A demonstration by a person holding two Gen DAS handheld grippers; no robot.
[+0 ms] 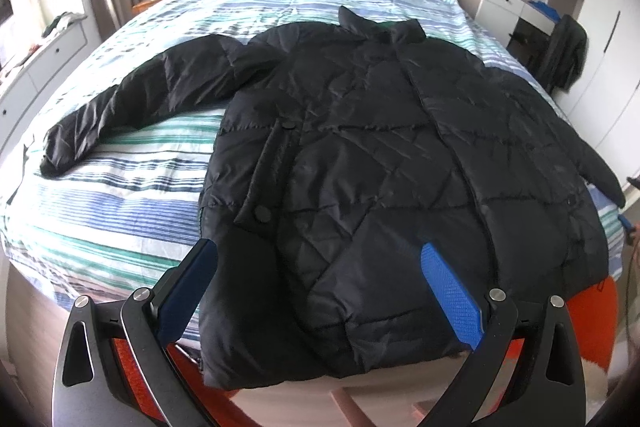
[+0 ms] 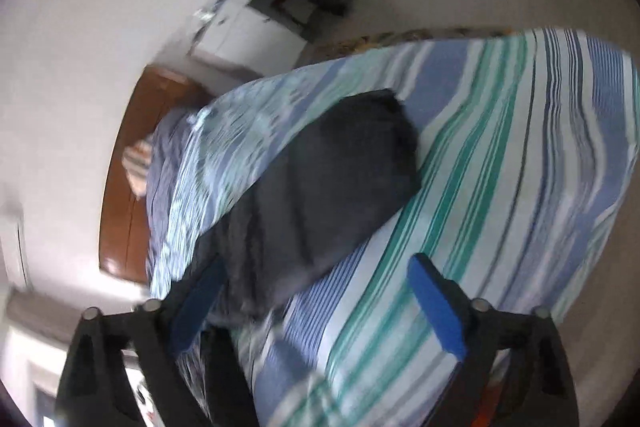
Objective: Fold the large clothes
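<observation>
Lying flat across the bed (image 1: 120, 187), the black jacket (image 1: 360, 147) shows no fold yet, its hem over the foot edge and one sleeve stretched sideways; the left gripper (image 1: 320, 287) hovers spread above that hem.

Blurred, the right gripper (image 2: 316, 307) is spread beside a sleeve (image 2: 320, 187), gripping nothing; all folding remains.

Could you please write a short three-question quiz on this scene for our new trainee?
1. True or false: the black jacket lies spread on the striped bedspread.
2. The left gripper has its jaws: A) shut on the hem, B) open above the hem, C) out of view.
3. Which part of the jacket fills the right wrist view in front of the right gripper?

Key: 1 true; 2 B; 3 a sleeve, blurred.
</observation>
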